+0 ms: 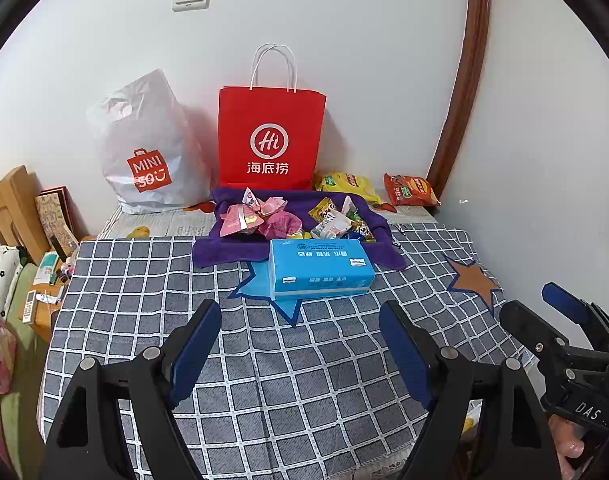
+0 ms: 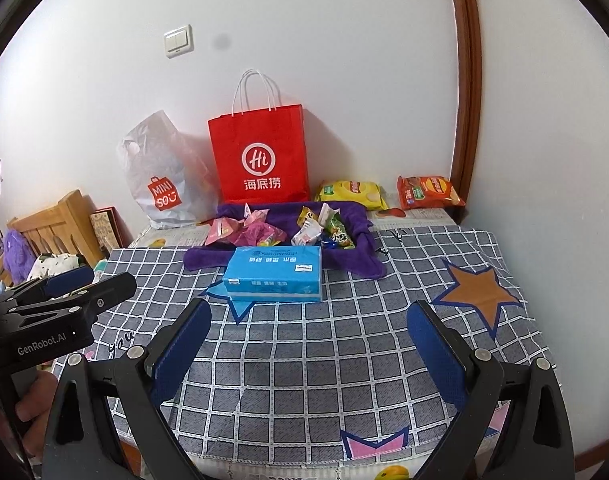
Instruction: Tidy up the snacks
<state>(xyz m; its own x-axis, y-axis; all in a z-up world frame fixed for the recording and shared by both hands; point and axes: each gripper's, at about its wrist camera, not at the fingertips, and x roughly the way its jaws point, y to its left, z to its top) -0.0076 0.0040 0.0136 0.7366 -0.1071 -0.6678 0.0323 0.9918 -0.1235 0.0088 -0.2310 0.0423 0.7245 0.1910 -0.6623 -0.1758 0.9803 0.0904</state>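
Loose snack packets lie on a purple cloth (image 1: 224,250) at the back of the table: pink wrappers (image 1: 256,216) on the left, green and white packets (image 1: 336,220) on the right. A yellow chip bag (image 1: 348,186) and an orange chip bag (image 1: 410,190) lie behind, by the wall. A blue tissue pack (image 1: 320,268) sits in front of the cloth. My left gripper (image 1: 300,306) hangs open over the checked tablecloth, short of the tissue pack, holding nothing. My right gripper (image 2: 310,306) is open too, beside the left one (image 2: 104,280), nothing between its fingers.
A red paper bag (image 1: 270,136) and a white plastic bag (image 1: 148,152) stand against the wall. A brown door frame (image 1: 460,92) rises at the right corner. A wooden headboard (image 1: 8,208) and a low side table (image 1: 44,300) with small items lie left of the table.
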